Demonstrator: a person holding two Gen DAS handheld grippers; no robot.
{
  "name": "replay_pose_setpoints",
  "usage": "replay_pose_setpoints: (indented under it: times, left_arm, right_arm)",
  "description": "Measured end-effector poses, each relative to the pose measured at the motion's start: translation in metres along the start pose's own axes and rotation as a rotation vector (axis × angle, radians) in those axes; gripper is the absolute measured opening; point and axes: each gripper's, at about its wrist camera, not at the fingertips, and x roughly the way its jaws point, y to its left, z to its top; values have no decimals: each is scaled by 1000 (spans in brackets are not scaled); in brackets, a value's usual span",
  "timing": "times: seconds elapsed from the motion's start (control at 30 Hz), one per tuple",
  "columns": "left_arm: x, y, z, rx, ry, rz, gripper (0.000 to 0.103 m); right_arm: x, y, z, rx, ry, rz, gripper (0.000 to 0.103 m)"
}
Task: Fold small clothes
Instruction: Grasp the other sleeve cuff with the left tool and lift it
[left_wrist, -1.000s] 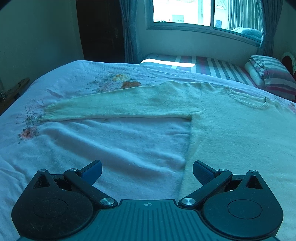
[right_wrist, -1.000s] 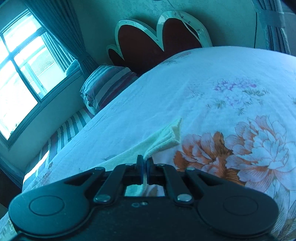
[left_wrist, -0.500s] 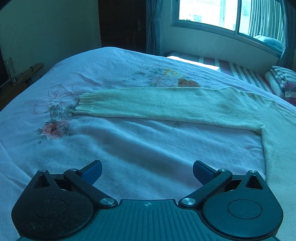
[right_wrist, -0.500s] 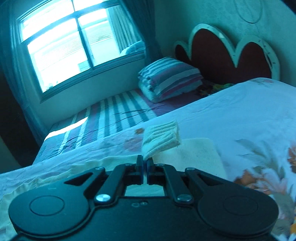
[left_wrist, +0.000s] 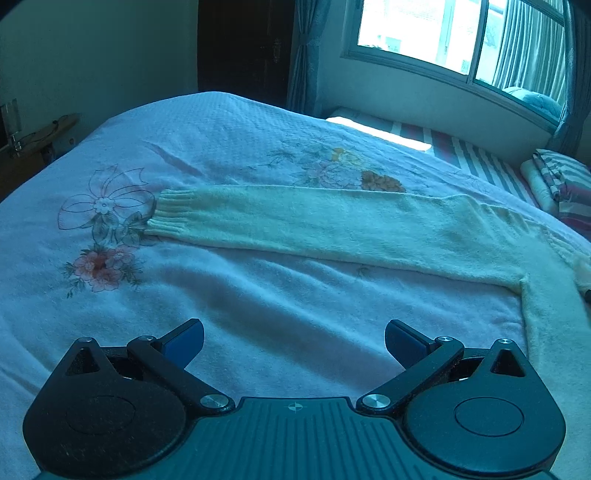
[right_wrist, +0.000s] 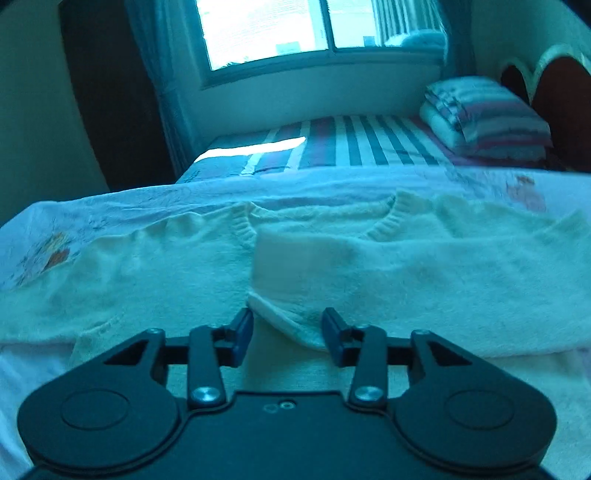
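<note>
The cream sweater (right_wrist: 424, 266) is lying flat across the bed (left_wrist: 229, 295), its neckline toward the far edge by the window (right_wrist: 266, 33). A second ago the right gripper (right_wrist: 287, 334) was pinching the right sleeve's cuff out over the floral bedspread; now that sleeve (right_wrist: 295, 273) is lying folded inward over the chest, its cuff end sitting just below the collar. The right gripper's jaws are opening, with the lower fold of the cuff drooping between them but no longer pressed, so the sleeve is being let go where it was carried. That is finishing the first inward fold.

The left gripper (left_wrist: 294, 341) is hovering over bare bedspread near the bed's near edge, its jaws standing wide with nothing between them. It has been sliding sideways along the other sleeve (left_wrist: 314, 225), which is stretching straight out toward the bed's left side, its ribbed cuff (left_wrist: 171, 212) resting beside an outlined flower print. That sleeve is lying untouched, so the matching fold is looking like the next step, probably starting with a pinch at that cuff.
</note>
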Motion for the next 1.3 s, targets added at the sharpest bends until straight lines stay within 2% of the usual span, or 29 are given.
replay_pose_setpoints:
  times: [0.07,0.1,0.23,0.37,0.4,0.43,0.47,0.57,0.67,0.73,0.87,0.93,0.97,1.0,1.03,1.13,1.3]
  left_arm:
    - [-1,-15,3,4,-7,-65,103]
    - [-1,-24,5,13,-15,-79,103]
    - [0,-82,16,21,-33,-193,103]
    - [15,-171,22,76,3,-356,101]
    - [19,-194,21,91,19,-387,77]
    - [24,-217,21,96,48,-422,48]
    - [29,-236,18,83,70,-461,44]
    - [43,-282,10,32,135,-524,44]
    - [62,-307,2,-54,209,-574,44]
    - [74,-319,-2,-77,230,-586,44]
    - [93,-330,-1,-157,232,-622,44]
    - [103,-334,1,-165,224,-631,42]
    - [105,-336,3,-155,214,-625,35]
    - [108,-340,4,-131,217,-610,5]
    - [110,-342,6,-127,220,-611,3]
    - [96,-339,14,-81,152,-623,3]
    - [83,-316,35,-48,101,-622,3]
  right_arm:
    - [-20,-1,-2,-29,-41,33,43]
    - [-30,-6,-3,-19,-60,18,42]
    - [-71,-53,-9,77,-117,-77,42]
    - [-101,-111,-17,187,-144,-180,40]
    - [-105,-123,-19,209,-145,-190,40]
    - [-110,-132,-21,223,-146,-197,38]
    - [-115,-141,-24,232,-147,-205,38]
    - [-122,-161,-32,249,-145,-205,38]
    - [-124,-177,-38,272,-136,-203,38]
    - [-125,-186,-41,288,-134,-201,38]
    - [-127,-201,-45,312,-137,-203,39]
    - [-127,-206,-46,323,-136,-205,39]
    - [-128,-209,-46,328,-135,-206,39]
    - [-128,-210,-46,329,-135,-207,39]
    - [-128,-211,-46,329,-135,-208,39]
    - [-128,-212,-43,329,-135,-208,39]
    - [-121,-205,-38,332,-134,-194,39]
